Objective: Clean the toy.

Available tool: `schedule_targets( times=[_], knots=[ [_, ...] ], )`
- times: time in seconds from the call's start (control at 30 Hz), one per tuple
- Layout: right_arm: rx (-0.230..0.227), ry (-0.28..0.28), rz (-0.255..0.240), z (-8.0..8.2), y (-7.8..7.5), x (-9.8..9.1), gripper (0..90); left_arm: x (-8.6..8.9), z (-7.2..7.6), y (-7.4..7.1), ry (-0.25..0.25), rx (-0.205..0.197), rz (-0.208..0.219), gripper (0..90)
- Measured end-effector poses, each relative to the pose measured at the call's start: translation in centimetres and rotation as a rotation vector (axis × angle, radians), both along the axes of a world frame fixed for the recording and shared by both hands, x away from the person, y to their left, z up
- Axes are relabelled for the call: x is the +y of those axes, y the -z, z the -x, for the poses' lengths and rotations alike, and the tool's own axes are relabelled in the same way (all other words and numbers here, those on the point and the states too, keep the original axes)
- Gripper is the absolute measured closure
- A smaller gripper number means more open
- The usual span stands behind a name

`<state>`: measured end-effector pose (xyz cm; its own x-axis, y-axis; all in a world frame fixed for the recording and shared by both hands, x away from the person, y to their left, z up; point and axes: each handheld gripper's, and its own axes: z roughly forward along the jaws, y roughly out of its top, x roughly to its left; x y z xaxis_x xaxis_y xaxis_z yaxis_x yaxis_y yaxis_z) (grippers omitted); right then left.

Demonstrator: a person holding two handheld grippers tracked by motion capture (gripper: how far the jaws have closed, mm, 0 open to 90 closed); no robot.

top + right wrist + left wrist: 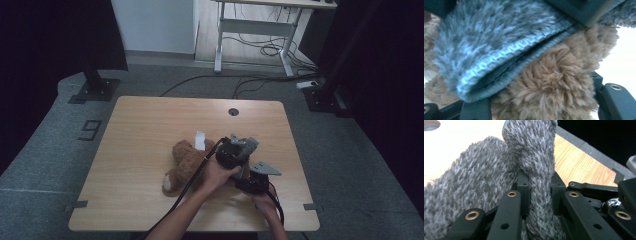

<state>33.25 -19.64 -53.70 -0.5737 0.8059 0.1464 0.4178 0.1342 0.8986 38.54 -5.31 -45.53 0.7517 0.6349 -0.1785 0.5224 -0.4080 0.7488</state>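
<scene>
A brown teddy bear [184, 161] lies on the wooden table [145, 125], a white tag [200, 140] at its upper side. My left gripper [234, 151] hovers over the bear's right side, shut on a fold of grey knitted fabric [246, 142]. In the left gripper view the knit [474, 177] is pinched between the jaws of that gripper [540, 183]. My right gripper [245, 180] sits just below it, its jaws either side of a brown plush part of the bear [554, 82], pressed into the fur. The knit's ribbed cuff [506, 57] lies over that part.
A round cable hole [233, 111] is set near the table's far edge. Black cables trail from both grippers toward the near edge. Beyond the table stand a black stand base [95, 90] and a white desk frame [255, 30] with loose cables on the floor.
</scene>
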Motion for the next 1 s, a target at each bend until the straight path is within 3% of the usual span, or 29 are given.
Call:
schedule_targets(
  times=[0.07,0.17,0.2,0.27,0.33,0.37,0.43,0.5,0.67,0.87,1.0],
  knots=[
    [-0.004,-0.006,0.008,0.0,0.0,0.0,37.5,0.7,0.0,-0.1,-0.007,0.018,0.015,76.1],
    [-0.016,-0.002,0.032,0.1,-0.1,0.3,37.8,2.2,0.0,-0.5,-0.030,0.010,-0.004,76.7],
    [-0.017,-0.001,0.033,0.1,-0.1,0.3,37.8,2.7,0.2,-0.6,-0.054,-0.037,-0.063,76.7],
    [-0.015,0.001,0.030,0.1,-0.1,0.3,37.8,3.4,0.2,-0.5,-0.080,-0.083,-0.133,76.8],
    [-0.015,0.002,0.031,0.1,-0.1,0.3,37.8,4.7,-0.1,0.0,-0.115,-0.074,-0.170,77.0],
    [-0.015,0.001,0.030,0.1,-0.1,0.3,37.8,5.5,-0.4,0.4,-0.124,-0.050,-0.154,77.1],
    [-0.016,-0.001,0.028,0.1,-0.1,0.4,37.8,7.2,-0.8,0.8,-0.135,0.013,-0.065,77.3],
    [-0.020,0.001,0.032,0.2,-0.2,0.6,37.8,8.5,-0.7,0.5,-0.141,0.030,-0.024,77.3],
    [-0.013,0.001,0.029,0.1,-0.2,0.5,37.9,11.1,-0.6,-0.2,-0.202,-0.010,-0.059,76.9],
    [-0.014,0.001,0.029,0.1,-0.2,0.5,37.8,16.3,-1.4,0.6,-0.308,0.034,-0.069,76.5],
    [-0.014,0.003,0.029,0.1,-0.2,0.5,37.8,18.4,-1.8,2.2,-0.333,0.073,-0.082,76.2]
  ],
)
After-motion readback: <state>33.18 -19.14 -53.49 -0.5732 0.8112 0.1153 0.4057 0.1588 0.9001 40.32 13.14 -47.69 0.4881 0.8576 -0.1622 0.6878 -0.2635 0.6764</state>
